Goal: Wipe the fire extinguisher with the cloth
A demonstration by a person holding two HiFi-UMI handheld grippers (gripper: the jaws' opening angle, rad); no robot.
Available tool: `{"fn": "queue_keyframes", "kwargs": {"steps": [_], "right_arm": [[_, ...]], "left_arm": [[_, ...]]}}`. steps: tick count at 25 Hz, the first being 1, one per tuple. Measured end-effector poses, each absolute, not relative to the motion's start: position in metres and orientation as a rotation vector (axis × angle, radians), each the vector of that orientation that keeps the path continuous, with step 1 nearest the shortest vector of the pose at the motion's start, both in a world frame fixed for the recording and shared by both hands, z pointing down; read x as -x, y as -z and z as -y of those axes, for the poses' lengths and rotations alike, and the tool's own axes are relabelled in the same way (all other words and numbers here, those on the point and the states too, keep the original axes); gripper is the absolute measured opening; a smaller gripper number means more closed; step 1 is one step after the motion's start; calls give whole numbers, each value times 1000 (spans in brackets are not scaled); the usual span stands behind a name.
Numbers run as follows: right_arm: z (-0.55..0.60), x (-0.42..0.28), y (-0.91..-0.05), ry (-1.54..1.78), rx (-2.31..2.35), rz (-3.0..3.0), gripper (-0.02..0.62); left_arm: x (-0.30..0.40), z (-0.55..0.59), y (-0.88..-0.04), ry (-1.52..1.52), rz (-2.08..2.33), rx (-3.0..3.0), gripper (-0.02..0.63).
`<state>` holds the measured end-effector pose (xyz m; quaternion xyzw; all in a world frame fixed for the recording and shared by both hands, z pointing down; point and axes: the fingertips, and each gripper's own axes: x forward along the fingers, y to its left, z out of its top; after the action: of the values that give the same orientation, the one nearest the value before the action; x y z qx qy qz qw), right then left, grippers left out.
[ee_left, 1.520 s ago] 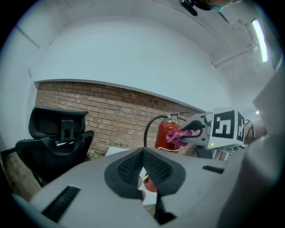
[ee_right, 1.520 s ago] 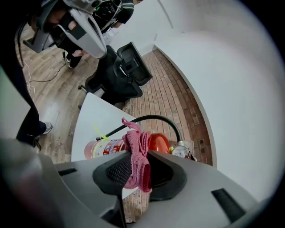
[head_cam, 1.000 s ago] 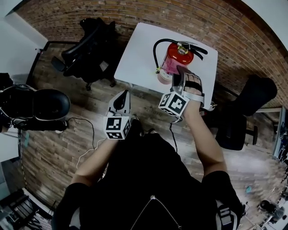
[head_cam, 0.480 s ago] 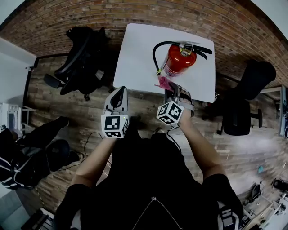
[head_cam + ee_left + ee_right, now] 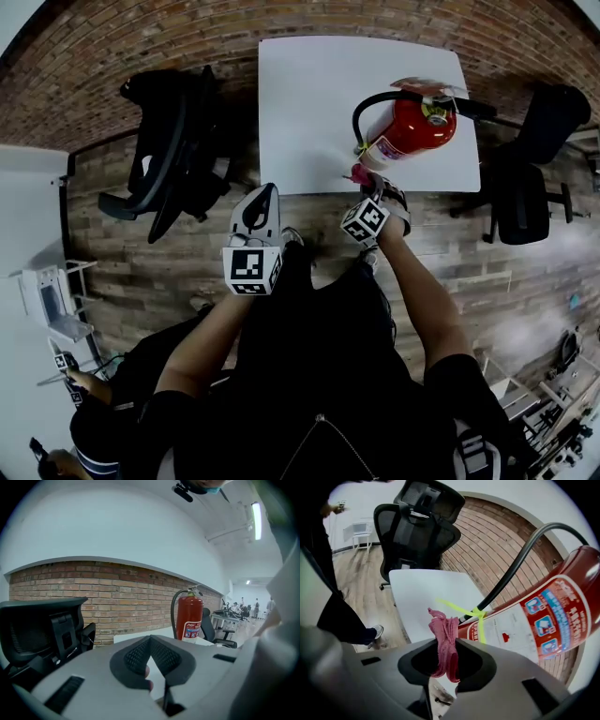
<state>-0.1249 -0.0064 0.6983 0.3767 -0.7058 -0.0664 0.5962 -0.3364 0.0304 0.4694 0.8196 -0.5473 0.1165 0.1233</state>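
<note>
On the white tabletop (image 5: 309, 103), close to its near right edge, stands the red steel fire extinguisher (image 5: 405, 131). It is upright, with a black hose (image 5: 361, 112) looping from the valve down its side. A yellow-green plastic tie (image 5: 478, 616) is knotted round the hose near the printed label.

A bunched pink cloth (image 5: 443, 634) sits just beside the lower body of the cylinder. Whether it actually touches the paint I cannot tell. The right hand-held gripper (image 5: 447, 663) has its jaws closed on the cloth, pinching a folded wad so that only a short tuft stands out beyond the pads. From the head view this hand-held gripper sits at the tabletop's edge, right under the extinguisher's base.

The left hand-held gripper (image 5: 151, 660) hangs back over the wood-plank floor, short of the tabletop. Its jaws are together at the tips and it carries nothing.

I judge the cylinder heavy and rigid, with smooth glossy paint that a jaw would slip on. It is tall for its foot, so a hard push high up might rock it. The valve neck or the carrying handle looks the safest place for the free hand-held gripper to steady it. The cloth is light and limp, and so little of it shows that wiping will likely need firm pressure and short strokes.

A black mesh office chair (image 5: 169, 141) stands to the left of the tabletop, before a red brick wall (image 5: 117, 588).
</note>
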Motion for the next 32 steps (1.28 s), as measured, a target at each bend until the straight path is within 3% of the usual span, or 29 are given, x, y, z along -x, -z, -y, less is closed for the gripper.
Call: {"fn": "queue_keyframes", "kwargs": {"steps": [15, 32], "right_arm": [[45, 123, -778, -31, -946, 1448, 103], [50, 118, -723, -48, -1079, 1446, 103]], "left_arm": [[379, -29, -511, -445, 1438, -2413, 31], [374, -21, -498, -382, 1400, -2460, 29]]}}
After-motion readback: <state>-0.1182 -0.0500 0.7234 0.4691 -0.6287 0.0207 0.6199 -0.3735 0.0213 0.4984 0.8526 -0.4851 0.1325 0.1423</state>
